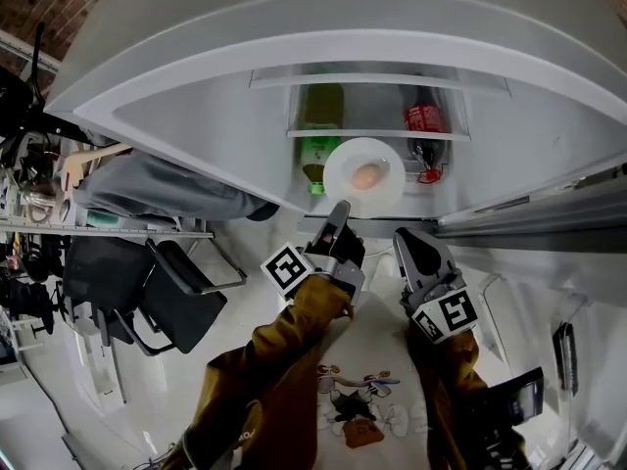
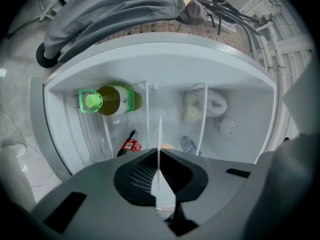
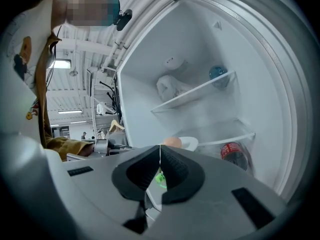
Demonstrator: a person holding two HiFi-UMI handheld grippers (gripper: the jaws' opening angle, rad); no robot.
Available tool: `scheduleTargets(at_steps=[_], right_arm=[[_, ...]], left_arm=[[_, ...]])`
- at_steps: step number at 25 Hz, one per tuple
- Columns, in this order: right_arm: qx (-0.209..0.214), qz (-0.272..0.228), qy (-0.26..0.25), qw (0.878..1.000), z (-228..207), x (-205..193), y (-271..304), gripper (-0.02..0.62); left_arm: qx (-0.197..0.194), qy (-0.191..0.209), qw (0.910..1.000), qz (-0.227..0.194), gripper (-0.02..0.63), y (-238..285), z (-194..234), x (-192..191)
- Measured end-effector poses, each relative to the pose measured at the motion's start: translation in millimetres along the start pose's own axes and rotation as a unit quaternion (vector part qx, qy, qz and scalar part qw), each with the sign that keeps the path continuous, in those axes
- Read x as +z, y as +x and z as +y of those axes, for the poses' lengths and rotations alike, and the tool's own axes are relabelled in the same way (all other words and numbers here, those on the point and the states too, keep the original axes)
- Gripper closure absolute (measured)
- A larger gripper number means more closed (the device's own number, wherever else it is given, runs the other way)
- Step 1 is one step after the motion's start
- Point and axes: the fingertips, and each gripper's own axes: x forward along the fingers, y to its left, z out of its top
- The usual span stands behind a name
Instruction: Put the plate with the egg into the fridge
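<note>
A white plate [image 1: 364, 176] with a brown egg [image 1: 366, 175] on it hangs in front of the open fridge [image 1: 196, 116], level with a glass shelf [image 1: 377, 134]. My left gripper [image 1: 339, 211] is shut on the plate's near rim. In the left gripper view the plate [image 2: 159, 134] shows edge-on between the shut jaws of the gripper [image 2: 159, 151], and the egg [image 2: 168, 146] peeks over them. My right gripper [image 1: 415, 251] is shut and empty, just right of and below the plate. In its view, the egg [image 3: 172, 142] and plate [image 3: 190, 143] lie beyond the right gripper [image 3: 160, 150].
Inside the fridge are a green-capped bottle [image 1: 321, 116] at the left, a red-labelled cola bottle [image 1: 424, 120] at the right and a white bag [image 3: 170, 86] on an upper shelf. A grey cloth [image 1: 157, 189] and a black chair [image 1: 181, 302] are at the left.
</note>
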Motion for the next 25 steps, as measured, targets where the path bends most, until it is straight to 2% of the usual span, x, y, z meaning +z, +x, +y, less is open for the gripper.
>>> scheduleTargets(at_steps=[13,20,25], right_arm=[[-0.033,0.023,-0.014,0.999,-16.3,-5.2,6.5,0.589],[-0.033,0.03,-0.015,0.999,-14.8,-7.2,10.0,0.589],[-0.036,0.043,-0.042,0.998,-14.0,-8.3,11.1,0.589]], left_arm=[[0.001,0.003,0.9999,-0.013,0.586,9.4,8.2,7.8],[0.005,0.008,0.9997,-0.024,0.586,10.1,11.7,17.3],[0.008,0.012,0.9994,-0.033,0.586,11.2,13.7,23.5]])
